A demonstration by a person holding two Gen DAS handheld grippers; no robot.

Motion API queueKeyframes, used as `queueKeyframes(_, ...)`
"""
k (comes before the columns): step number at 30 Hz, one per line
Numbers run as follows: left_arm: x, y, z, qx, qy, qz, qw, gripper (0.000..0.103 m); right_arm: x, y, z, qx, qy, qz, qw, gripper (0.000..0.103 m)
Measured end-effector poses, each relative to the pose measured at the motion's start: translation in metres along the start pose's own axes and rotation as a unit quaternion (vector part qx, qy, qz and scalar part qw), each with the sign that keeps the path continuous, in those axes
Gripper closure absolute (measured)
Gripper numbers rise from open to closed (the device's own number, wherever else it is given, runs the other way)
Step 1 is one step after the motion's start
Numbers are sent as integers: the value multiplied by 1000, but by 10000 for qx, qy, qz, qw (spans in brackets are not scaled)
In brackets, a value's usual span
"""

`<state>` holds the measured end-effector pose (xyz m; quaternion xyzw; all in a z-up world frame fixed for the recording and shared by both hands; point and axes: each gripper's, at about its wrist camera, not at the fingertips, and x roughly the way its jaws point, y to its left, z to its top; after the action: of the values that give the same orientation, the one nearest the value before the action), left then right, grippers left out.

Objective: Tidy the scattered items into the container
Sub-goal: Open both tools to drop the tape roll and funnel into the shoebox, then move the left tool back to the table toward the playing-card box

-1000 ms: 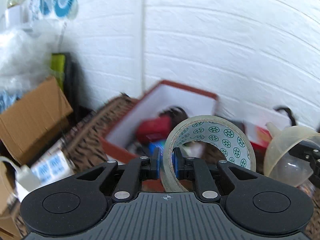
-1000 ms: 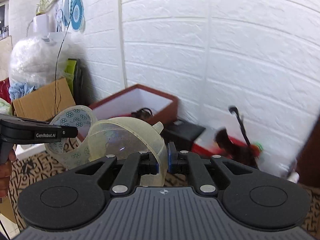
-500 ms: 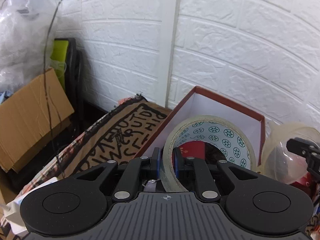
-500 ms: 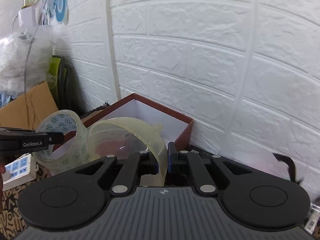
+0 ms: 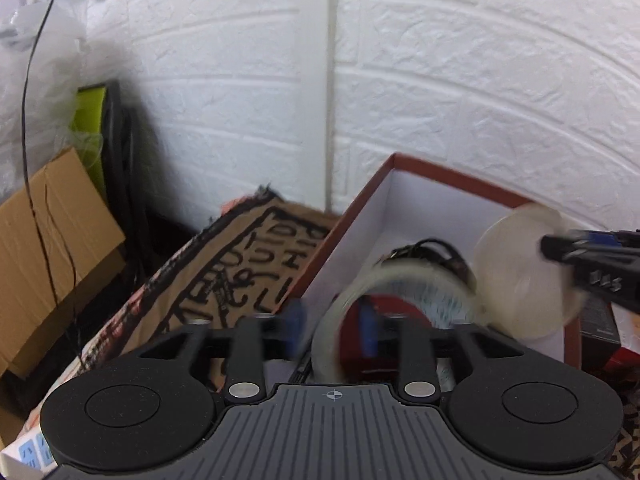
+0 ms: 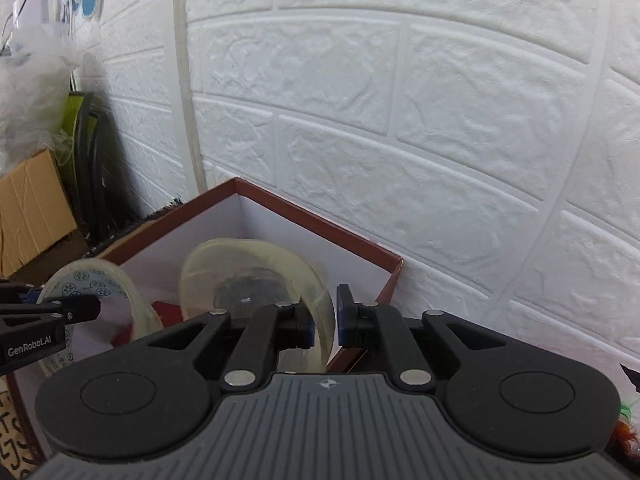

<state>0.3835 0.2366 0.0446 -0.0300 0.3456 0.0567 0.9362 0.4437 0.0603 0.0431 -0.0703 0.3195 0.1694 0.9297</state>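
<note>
Red-rimmed and white inside, the open box (image 5: 452, 184) sits against a white brick-pattern wall (image 6: 400, 120), with both grippers poised above it. The left gripper (image 5: 332, 330) has its fingers spread wide; the roll of patterned tape (image 5: 396, 280) shows blurred between them, one finger inside its ring, and no pad visibly presses it. The right gripper (image 6: 325, 318) stands narrowly parted around the rim of a translucent plastic bowl (image 6: 256, 276), a small gap showing beside one pad. Both items hang over the box interior, where a red object (image 5: 384, 320) and black cords (image 5: 432, 248) lie. A printed mat (image 5: 240, 272) lies left of the box.
</note>
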Motion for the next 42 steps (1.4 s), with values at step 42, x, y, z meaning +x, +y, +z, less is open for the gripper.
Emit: queueKeyframes(42,-213,-202,-142,1297,-1179,-316,9840,0,-262,-121,-187,1444,-136,-294,9890,0)
